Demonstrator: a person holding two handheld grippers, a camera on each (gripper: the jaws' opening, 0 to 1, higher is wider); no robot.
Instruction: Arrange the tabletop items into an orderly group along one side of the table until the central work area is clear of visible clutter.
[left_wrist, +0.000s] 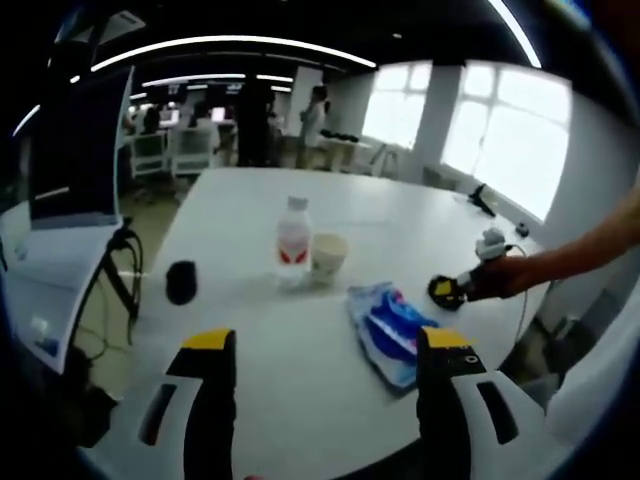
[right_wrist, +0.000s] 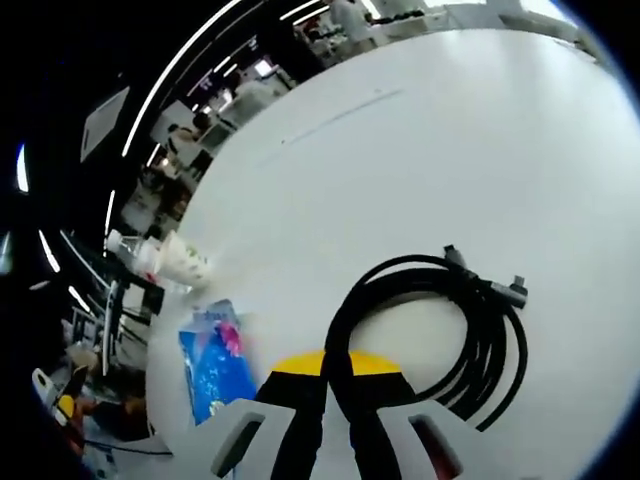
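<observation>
left hand-held gripper (left_wrist: 325, 362): jaws apart, empty, above near edge of worktop (left_wrist: 300, 400) | ahead, left to right: black puck (left_wrist: 181, 281), bottle (left_wrist: 292, 243), paper cup (left_wrist: 328, 256), blue packet (left_wrist: 390, 333) nearest, long axis running away | right hand-held gripper (right_wrist: 335, 385): clamped on coiled black cable (right_wrist: 440, 335), loop lying ahead-right on worktop, well apart from group.

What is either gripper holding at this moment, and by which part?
The right gripper is shut on the coiled black cable, its jaws pinching the near side of the loop. The left gripper is open and holds nothing.
</observation>
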